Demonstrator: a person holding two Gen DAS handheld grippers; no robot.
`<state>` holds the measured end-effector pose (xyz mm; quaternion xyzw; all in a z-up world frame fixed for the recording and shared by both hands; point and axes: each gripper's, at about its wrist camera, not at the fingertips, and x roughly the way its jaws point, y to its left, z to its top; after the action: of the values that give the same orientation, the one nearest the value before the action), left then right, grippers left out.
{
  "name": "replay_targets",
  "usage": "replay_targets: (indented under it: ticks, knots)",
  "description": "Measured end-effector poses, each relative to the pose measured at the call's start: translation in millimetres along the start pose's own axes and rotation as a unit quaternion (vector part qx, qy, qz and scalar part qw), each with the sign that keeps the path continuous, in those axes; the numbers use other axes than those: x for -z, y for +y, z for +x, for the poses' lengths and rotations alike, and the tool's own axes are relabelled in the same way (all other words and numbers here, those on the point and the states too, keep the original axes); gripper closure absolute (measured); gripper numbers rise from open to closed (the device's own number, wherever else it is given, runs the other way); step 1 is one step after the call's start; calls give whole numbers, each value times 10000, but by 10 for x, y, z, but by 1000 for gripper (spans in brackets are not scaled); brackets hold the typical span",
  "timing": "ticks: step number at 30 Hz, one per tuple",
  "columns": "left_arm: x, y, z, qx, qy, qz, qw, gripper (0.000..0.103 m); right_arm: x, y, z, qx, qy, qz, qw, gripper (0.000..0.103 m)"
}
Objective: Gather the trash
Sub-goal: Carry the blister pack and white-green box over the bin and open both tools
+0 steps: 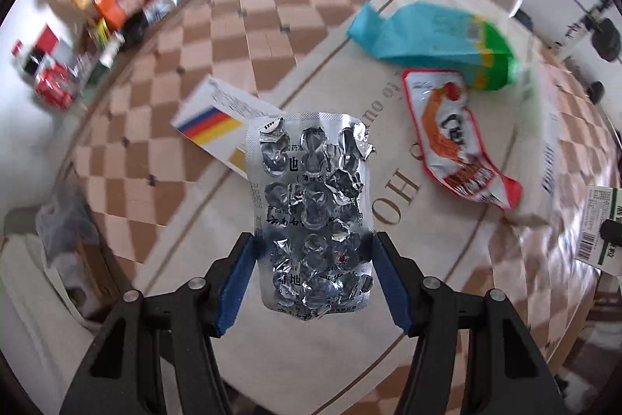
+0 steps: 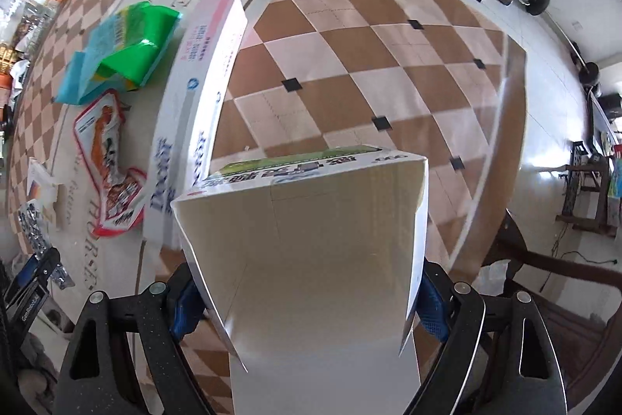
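Left wrist: left gripper (image 1: 313, 275) clamps a blister pack (image 1: 313, 209); right wrist: right gripper (image 2: 307, 302) clamps an open carton (image 2: 307, 259).

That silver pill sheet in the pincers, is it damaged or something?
Yes. The blister pack held in the left gripper has every pocket burst, with the foil torn and crumpled, so it looks used up. It is litter, like the wrappers on the table behind it.

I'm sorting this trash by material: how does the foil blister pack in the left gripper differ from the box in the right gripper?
The blister pack is a thin, crinkled silver sheet, its pockets burst; the box is smooth white card, open-ended and hollow. The blister pack is flat; the box is bulky, filling its gripper. Shared: the left gripper and the right gripper each clamp theirs by its sides above the table.
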<state>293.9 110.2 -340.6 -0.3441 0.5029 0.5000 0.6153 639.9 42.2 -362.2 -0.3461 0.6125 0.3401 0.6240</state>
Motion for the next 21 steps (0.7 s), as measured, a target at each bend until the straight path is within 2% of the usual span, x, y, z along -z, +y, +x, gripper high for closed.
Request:
replay_targets:
  ticks: [4,6,10,15,21]
  knots:
    - [137,51,-422,97,-501,249,9984,45,433,205,-230,-150,-252,179,9994,14]
    - [134,173,-502,176,-694,310,9970,45,733,357,-377,-260,-402,273,9985,14]
    - [496,519,-833,344,-993,387,9937,45,1338,731,-624,-461,-605,341,9965,14]
    - [1048,946,-1152,443,-1193,403,9910,45,2216,1241,-820,-763,-749,330,9937,15]
    - [1597,1475,-1257,471,-1083,240,9927,45,3106,1772,-855,-1063,-679,175,9919,15]
